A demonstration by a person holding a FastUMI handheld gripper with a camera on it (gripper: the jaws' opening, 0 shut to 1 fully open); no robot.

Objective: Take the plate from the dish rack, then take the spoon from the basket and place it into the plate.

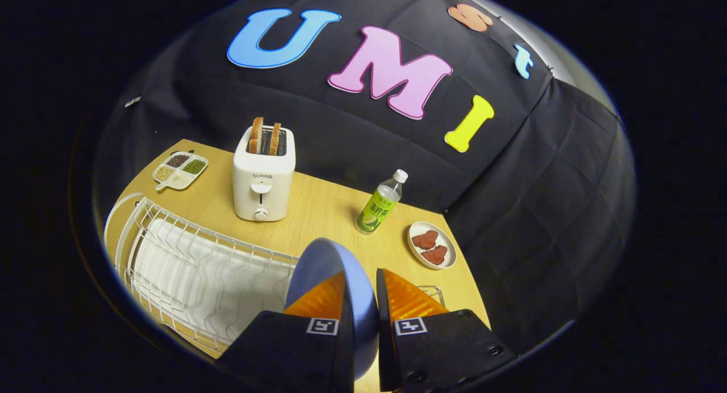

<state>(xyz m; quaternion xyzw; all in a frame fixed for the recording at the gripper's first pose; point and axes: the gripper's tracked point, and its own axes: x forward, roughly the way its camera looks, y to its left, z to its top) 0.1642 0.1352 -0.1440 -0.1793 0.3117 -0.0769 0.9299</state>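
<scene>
A light blue plate (324,262) stands on edge between my two orange fingers (404,300), and both press on its rim. My gripper (360,302) is shut on it, holding it up just right of the white wire dish rack (187,268). A bit of wire basket (433,292) peeks out beyond the right finger; its contents are hidden.
A white toaster (263,174) with two bread slices stands beyond the rack on the wooden table (324,208). A green-labelled bottle (379,205) and a small dish of red pieces (433,244) sit ahead to the right. A divided snack tray (179,169) lies far left.
</scene>
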